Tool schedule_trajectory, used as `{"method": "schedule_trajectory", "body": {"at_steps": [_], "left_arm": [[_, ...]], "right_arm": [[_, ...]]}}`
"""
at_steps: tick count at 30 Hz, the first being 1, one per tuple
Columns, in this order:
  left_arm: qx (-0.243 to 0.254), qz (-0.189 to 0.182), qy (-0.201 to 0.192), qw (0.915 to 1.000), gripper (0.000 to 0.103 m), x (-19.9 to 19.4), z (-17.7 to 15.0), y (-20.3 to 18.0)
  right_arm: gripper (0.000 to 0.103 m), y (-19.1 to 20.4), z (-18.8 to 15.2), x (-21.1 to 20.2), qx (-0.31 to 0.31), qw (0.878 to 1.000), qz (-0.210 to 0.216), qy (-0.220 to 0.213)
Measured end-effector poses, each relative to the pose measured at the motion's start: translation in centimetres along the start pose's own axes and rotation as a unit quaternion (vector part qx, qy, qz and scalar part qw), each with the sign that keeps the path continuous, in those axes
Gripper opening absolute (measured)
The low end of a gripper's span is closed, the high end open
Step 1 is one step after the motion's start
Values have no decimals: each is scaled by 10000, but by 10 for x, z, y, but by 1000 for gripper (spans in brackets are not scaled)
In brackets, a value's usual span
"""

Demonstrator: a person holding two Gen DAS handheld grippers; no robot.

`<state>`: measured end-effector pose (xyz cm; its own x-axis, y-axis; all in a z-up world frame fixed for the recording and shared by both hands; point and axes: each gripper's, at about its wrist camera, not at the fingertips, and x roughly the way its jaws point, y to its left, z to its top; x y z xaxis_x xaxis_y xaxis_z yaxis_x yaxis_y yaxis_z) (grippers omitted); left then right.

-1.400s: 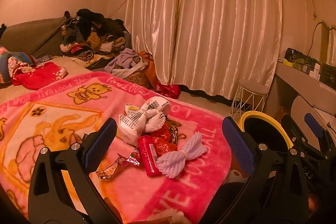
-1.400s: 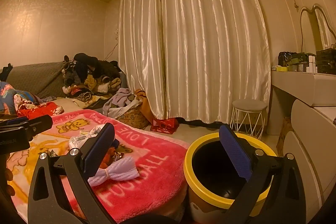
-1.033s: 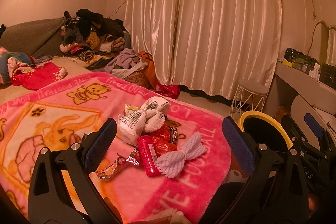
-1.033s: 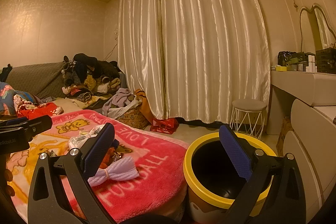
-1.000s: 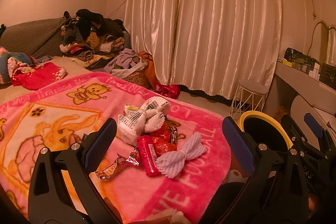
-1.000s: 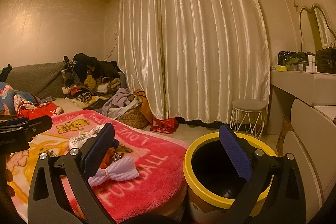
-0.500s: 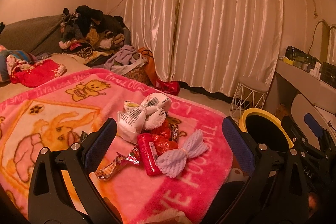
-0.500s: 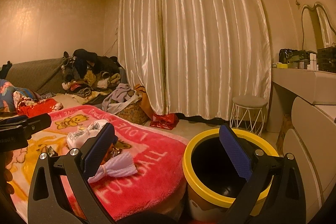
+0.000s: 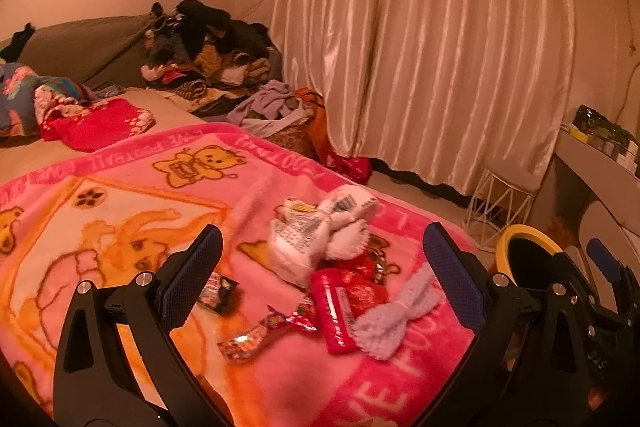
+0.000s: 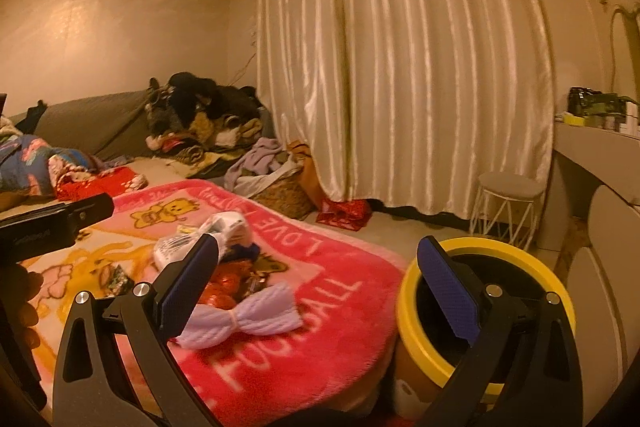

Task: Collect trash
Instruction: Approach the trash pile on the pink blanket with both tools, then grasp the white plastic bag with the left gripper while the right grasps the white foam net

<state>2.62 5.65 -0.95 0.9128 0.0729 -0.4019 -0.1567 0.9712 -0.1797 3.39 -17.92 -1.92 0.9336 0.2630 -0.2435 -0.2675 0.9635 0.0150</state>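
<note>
Both pairs of my fingers stand spread wide with nothing between them. Left gripper (image 9: pixel 320 275) hangs low over the pink blanket (image 9: pixel 120 227), aimed at the trash heap: a red packet (image 9: pixel 334 309), a white crumpled bag (image 9: pixel 308 239), foil wrappers (image 9: pixel 248 341) and a pale lilac bow (image 9: pixel 390 315), all lying just ahead of and between my left fingertips, untouched. Right gripper (image 10: pixel 316 275) hovers off the blanket's corner, its right finger in front of the yellow-rimmed bin (image 10: pixel 412 311) beside the bed, the bow near its left finger.
</note>
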Motion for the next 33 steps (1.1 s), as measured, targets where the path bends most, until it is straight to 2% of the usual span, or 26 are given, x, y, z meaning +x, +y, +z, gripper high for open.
{"method": "schedule_trajectory", "body": {"at_steps": [10, 17, 20, 24, 28, 33], "left_arm": [[-45, 393, 131, 9991, 92, 10, 15, 33], [-147, 626, 203, 9977, 92, 35, 17, 54], [-178, 536, 278, 9980, 92, 48, 17, 59], [-207, 122, 408, 9989, 92, 69, 17, 61], [-204, 7, 762, 9969, 92, 95, 14, 55], [-167, -222, 1029, 9943, 92, 121, 9, 49]], "right_arm": [[97, 27, 6, 34, 6, 9983, 375, 435], [97, 39, 3, 68, -27, 9941, 534, 942], [97, 39, 0, 82, -12, 9927, 495, 1104], [97, 36, -6, 102, 62, 9898, 365, 1374], [97, 31, -15, 124, 106, 9852, 258, 1690], [97, 25, -29, 154, 289, 9711, 319, 2346]]}}
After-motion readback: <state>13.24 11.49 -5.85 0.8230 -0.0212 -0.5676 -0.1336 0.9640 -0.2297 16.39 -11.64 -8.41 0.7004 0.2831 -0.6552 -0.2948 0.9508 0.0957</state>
